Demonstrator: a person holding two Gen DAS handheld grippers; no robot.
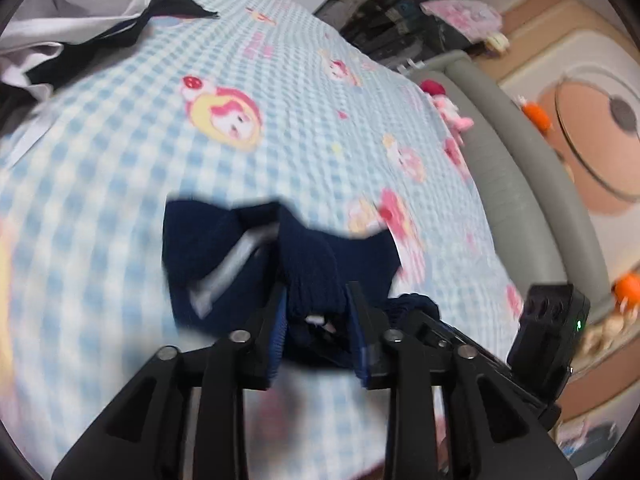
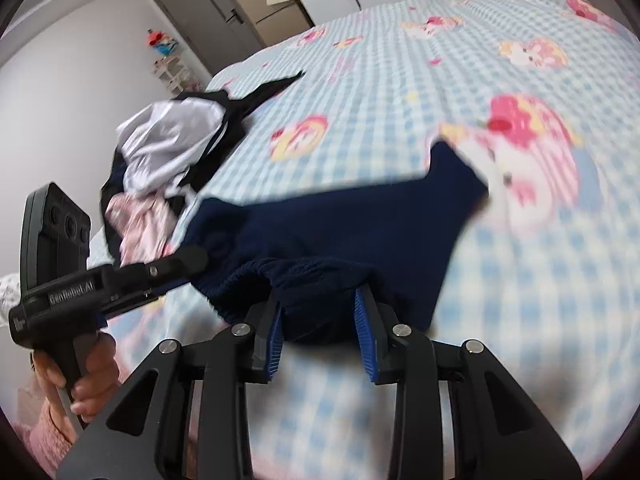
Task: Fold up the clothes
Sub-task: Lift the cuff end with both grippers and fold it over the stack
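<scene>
The left tool (image 1: pixel 318 312) is clamping a bunched fold of the navy garment (image 1: pixel 304 264) between its blue ribbed pads, low in the middle of the left wrist frame. The right tool (image 2: pixel 320 312) is gripping the same garment's gathered, elastic-looking edge, low in the middle of its own frame. The cloth is hanging between the two, lifted above the bed (image 1: pixel 120 152), with one pointed corner trailing toward the right of the right wrist frame. A hand (image 2: pixel 86 380) in a pink sleeve is holding the left tool's handle at the lower left of that frame.

The risk, as I judge it, is slippage: both grips are biting thick bunches rather than flat edges, so a pull apart could drag the knit free or leave the fold crooked. The blur suggests quick motion, which would make that likelier.

The garment is looking soft, ribbed and heavy, with a pale grey stripe (image 1: pixel 228 268). The bedsheet is a puckered blue-and-white check with pink cartoon prints. A crumpled pile of clothes (image 2: pixel 172 148), white, black and pink, is lying at the left of the right wrist frame.
</scene>
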